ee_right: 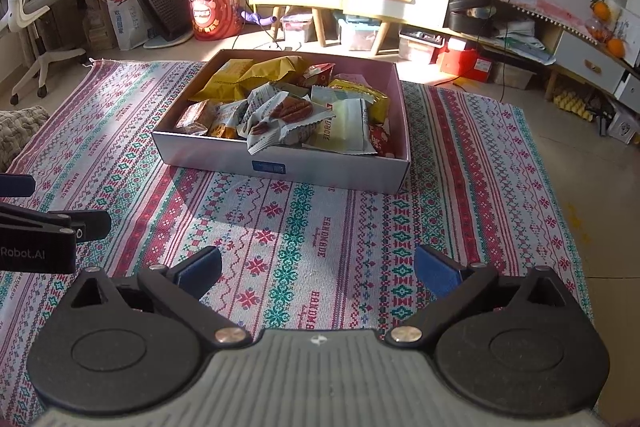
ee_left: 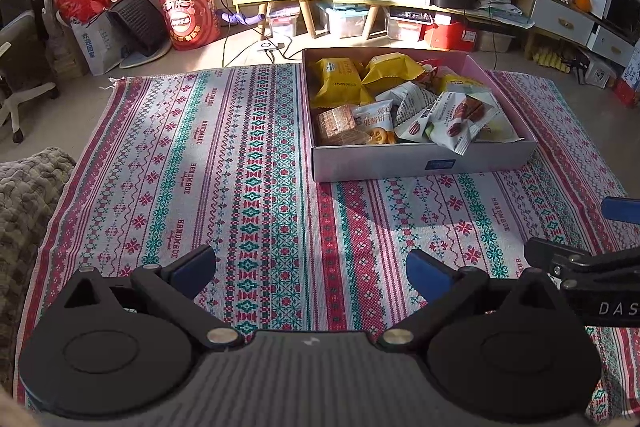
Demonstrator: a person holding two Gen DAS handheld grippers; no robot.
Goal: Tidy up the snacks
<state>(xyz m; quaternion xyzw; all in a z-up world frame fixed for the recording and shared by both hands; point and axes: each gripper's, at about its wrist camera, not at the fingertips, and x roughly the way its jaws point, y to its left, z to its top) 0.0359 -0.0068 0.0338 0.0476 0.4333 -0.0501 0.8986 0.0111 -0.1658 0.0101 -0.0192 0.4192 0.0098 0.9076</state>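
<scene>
Snacks (ee_right: 288, 107) lie heaped in the box (ee_right: 280, 167) on the patterned cloth (ee_right: 320, 247). Left tool (ee_left: 311, 265) and right tool (ee_right: 318, 267) hang released and empty, short of it; better approach one loose top packet squarely.

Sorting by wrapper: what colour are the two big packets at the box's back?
Yellow puffy snack packets, clearest in the left wrist view.
</scene>
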